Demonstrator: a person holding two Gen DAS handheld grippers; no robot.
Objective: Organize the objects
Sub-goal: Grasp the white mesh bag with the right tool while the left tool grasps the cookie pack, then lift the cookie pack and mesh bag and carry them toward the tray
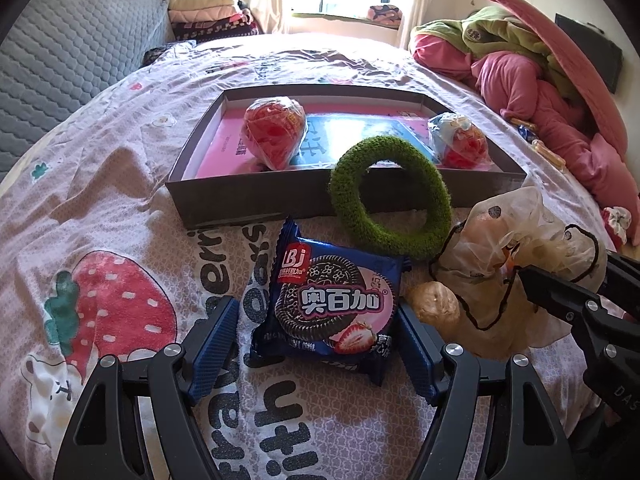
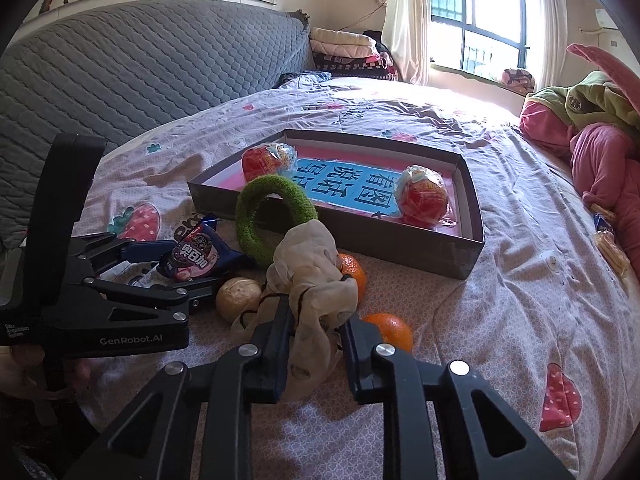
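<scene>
Cloth bag (image 2: pixel 316 280) sits near the box (image 2: pixel 468 256), beside two oranges (image 2: pixel 390 330); my right gripper (image 2: pixel 316 344) is clamped on its gathered end. Left gripper (image 1: pixel 320 340) stands wide around the cookie packet (image 1: pixel 328 308), not gripping. Grasp step, I judge; next calls for lifting the bag over the box's near wall.

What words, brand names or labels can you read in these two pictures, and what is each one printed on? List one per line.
"BJ" and "奥百加": blue cookie packet.
"GenRobot.AI": side of the left tongs.
"看", "说", "话", "图" (upside down): blue sheet in the box.
"DAS": body of the right tongs, cut off.
Black letters on the bedsheet: partly hidden, fragments only.
Small print on packet and round wrapped sweets: too blurred.
</scene>
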